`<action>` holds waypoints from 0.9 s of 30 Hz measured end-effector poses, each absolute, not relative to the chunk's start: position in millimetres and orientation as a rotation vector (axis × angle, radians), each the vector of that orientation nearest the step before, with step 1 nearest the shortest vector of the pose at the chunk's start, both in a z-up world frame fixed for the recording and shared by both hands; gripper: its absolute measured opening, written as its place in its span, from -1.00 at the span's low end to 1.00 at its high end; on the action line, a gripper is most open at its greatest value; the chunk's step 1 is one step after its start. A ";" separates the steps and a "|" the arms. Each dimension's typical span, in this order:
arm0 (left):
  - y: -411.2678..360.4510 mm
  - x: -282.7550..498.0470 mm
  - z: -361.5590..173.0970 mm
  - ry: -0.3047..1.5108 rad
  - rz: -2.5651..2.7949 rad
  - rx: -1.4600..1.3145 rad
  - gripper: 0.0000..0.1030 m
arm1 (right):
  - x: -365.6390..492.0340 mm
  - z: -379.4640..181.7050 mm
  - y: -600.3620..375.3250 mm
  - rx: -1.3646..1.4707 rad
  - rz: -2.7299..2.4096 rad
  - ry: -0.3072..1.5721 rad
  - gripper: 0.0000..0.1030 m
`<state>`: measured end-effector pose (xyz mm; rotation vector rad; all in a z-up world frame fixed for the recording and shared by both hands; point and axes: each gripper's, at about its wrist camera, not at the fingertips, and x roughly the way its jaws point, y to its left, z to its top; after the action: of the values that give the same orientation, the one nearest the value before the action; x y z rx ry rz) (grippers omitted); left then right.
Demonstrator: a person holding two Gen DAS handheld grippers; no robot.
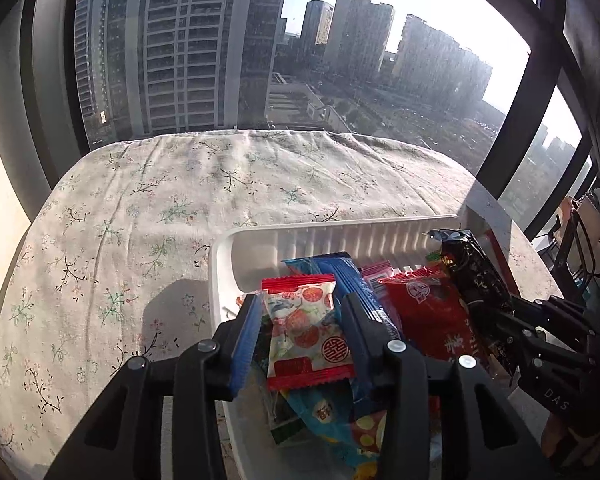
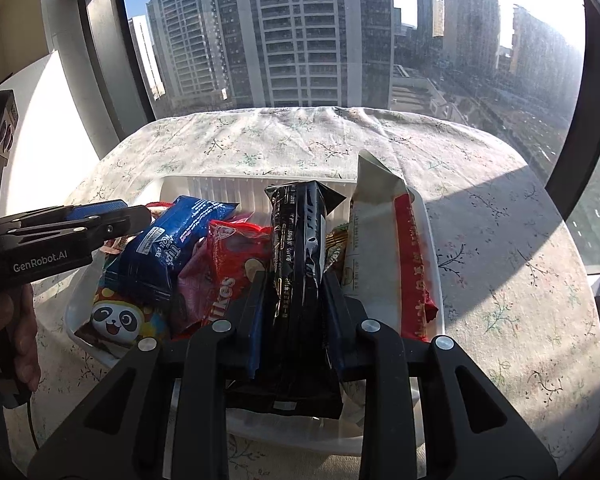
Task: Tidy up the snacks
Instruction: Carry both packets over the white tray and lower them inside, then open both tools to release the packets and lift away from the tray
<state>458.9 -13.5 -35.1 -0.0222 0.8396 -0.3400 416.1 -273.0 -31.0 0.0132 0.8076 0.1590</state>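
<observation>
A white plastic tray [image 1: 340,236] [image 2: 204,186] full of snack packets sits on the floral tablecloth. My left gripper [image 1: 302,304] is shut on a small red-and-white candy packet [image 1: 308,332] over the tray's left part; it also shows from the side in the right wrist view [image 2: 136,214]. My right gripper [image 2: 296,280] is shut on a long black packet [image 2: 298,260] above the tray's middle; that packet also shows in the left wrist view [image 1: 472,268]. In the tray lie a blue packet [image 2: 168,240], a red packet [image 2: 236,256], a panda packet [image 2: 120,316] and a tall white-and-red packet [image 2: 384,240].
The round table [image 1: 120,208] with floral cloth stands against a large window with dark frames [image 1: 48,80]. Bare cloth lies beyond the tray and to its left. A rack with bags [image 1: 588,232] stands at the right. A hand holds the left gripper [image 2: 8,320].
</observation>
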 end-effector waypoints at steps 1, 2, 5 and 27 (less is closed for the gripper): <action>-13.6 457.7 -34.7 0.838 -0.340 -0.021 -0.14 | 416.1 -31.3 -272.4 0.008 0.158 0.805 -0.49; -13.4 455.8 -33.7 0.833 -0.340 -0.022 -0.14 | 416.0 -31.3 -272.0 0.006 0.158 0.804 -0.49; -12.8 449.2 -29.2 0.815 -0.342 -0.025 0.10 | 416.0 -31.5 -272.0 0.007 0.154 0.801 -0.49; -9.5 310.5 4.4 0.658 -0.300 0.019 0.99 | 363.2 41.7 -287.9 0.031 0.152 0.573 0.57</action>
<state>310.5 -9.5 4.4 0.0187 0.6577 -0.2997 363.2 -287.9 41.7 0.0314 0.5727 0.1516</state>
